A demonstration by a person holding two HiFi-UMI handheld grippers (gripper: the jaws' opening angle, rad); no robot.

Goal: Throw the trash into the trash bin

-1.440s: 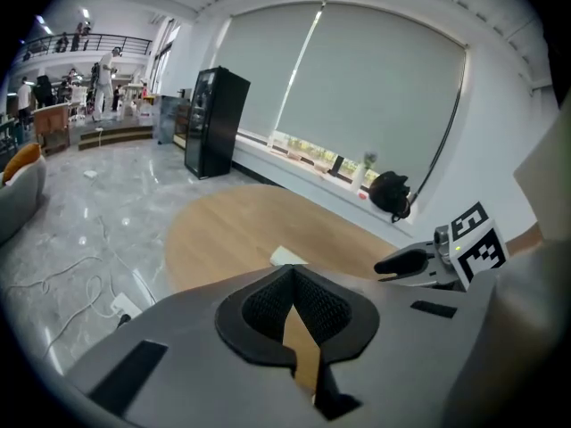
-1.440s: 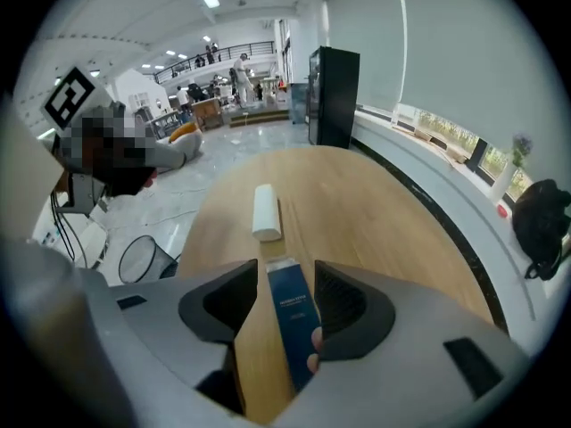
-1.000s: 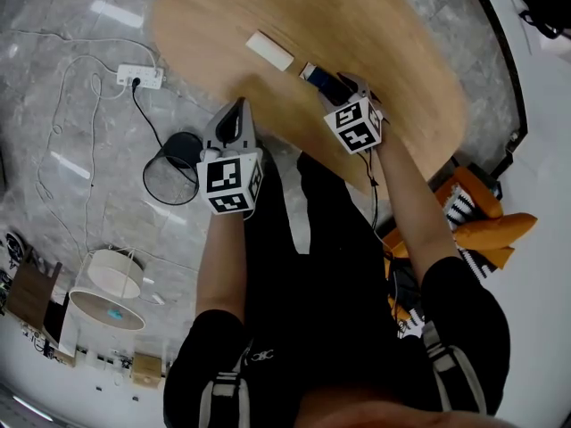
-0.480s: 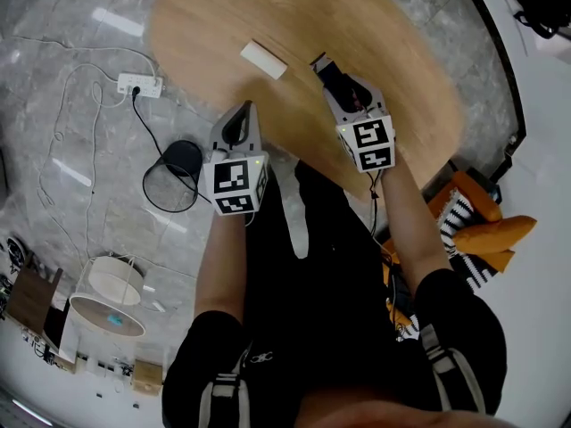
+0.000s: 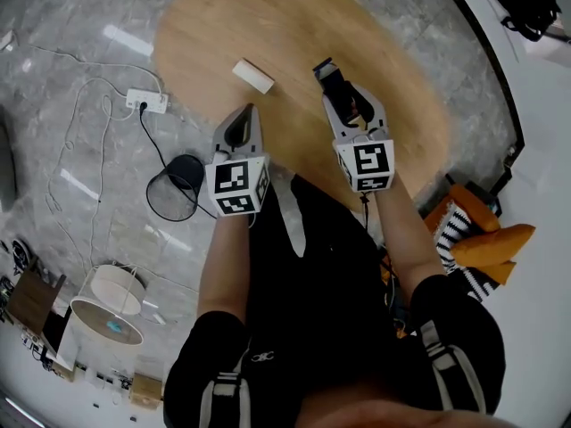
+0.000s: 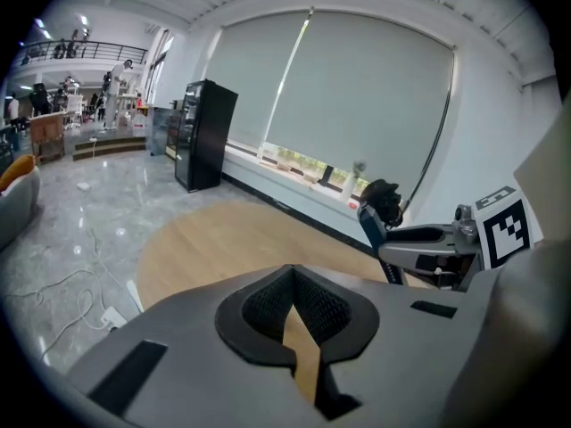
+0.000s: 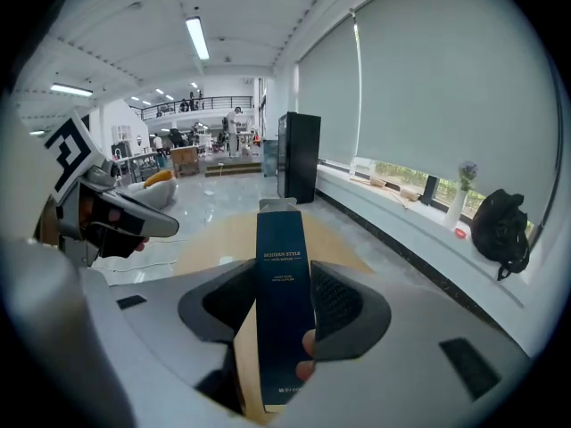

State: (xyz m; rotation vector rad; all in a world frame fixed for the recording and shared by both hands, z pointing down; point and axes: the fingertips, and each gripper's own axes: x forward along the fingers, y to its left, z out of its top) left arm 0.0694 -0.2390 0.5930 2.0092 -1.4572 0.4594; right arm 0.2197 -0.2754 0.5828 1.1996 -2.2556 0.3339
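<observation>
Right gripper (image 5: 346, 103): jaws closed on a blue box (image 5: 328, 71), one pad on each broad face. In the right gripper view the box stands upright between the pads, its printed face toward the camera and its top end well clear of the jaw tips. It is held above the far half of the table (image 5: 268, 7), off the surface as far as I can tell.

Left gripper (image 5: 243, 125): jaws drawn together. The left gripper view shows only a thin slit between the pads, with wood grain visible through it and nothing gripped. It sits over the near edge of the table, level with the right gripper and well apart from it.

White box (image 5: 253, 76): lies flat on the table, beyond the left gripper and to the left of the right gripper's tips. It touches neither gripper.

Bin (image 5: 174, 188): black, open-topped, standing on the grey floor (image 5: 71, 150) just off the near-left edge of the table, to the left of the left gripper. I cannot tell what it contains.

Power strip (image 5: 145, 102): white, on the floor beyond the bin. A dark cable runs from it toward the bin's side.

The person stands at the table's near edge, both forearms reaching forward.
</observation>
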